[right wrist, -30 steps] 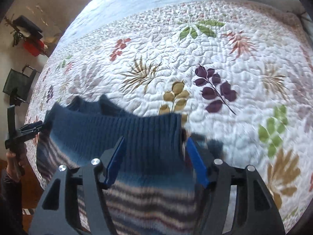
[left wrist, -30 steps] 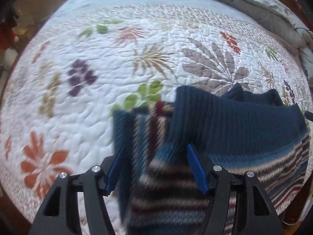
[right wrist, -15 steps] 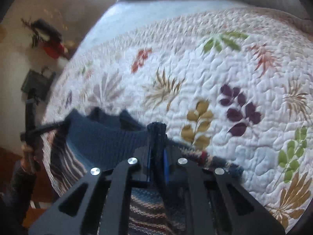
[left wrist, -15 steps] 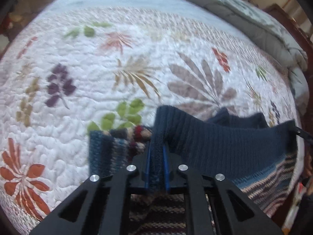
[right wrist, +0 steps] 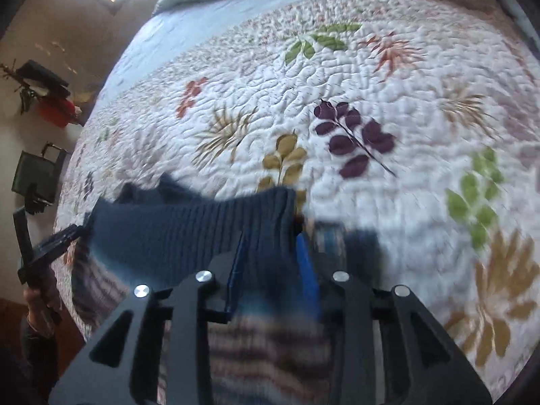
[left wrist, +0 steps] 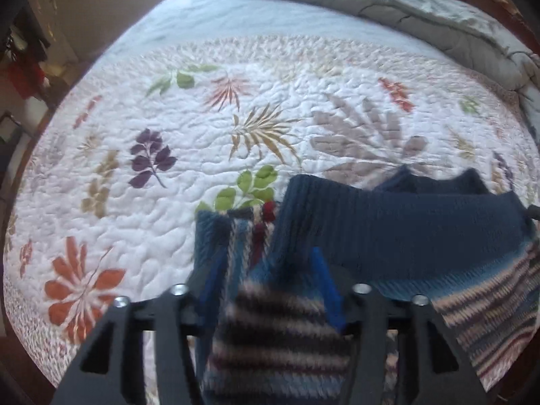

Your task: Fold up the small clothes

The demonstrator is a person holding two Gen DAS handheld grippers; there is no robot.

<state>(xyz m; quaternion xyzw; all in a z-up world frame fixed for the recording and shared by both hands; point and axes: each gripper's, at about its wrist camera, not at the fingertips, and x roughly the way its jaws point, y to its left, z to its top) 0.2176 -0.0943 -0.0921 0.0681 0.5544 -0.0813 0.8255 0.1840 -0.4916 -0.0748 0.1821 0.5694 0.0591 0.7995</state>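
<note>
Fold judged early to midway: the sweater (left wrist: 388, 233) is seen doubled over on the quilt (left wrist: 135, 222), its navy ribbed band turned up over the striped body, but no compact bundle has been formed, and the sleeve, seen from the left wrist lying just beyond the left finger, is not yet tucked in. Left gripper (left wrist: 266, 290) is read as half spread, jaws opening; striped knit lies between the blue fingers (left wrist: 324, 290), no pinch made out through the blur. Right gripper (right wrist: 273, 266) is held narrower, jaws also opening; navy ribbing sits between its pads (right wrist: 307, 266), whether pressed or merely touched cannot be told for certain, though a gap is suggested. From the right wrist, the left tool is seen at the far left edge of the band, gripped by a hand (right wrist: 42, 298). Garment noted as thick knit, navy at the hem and collar, banded cream, maroon and blue below; soft, slumping, raised in a ridge ahead of both tools. Remaining, by judgement: sleeves in, a further fold, flattening
</note>
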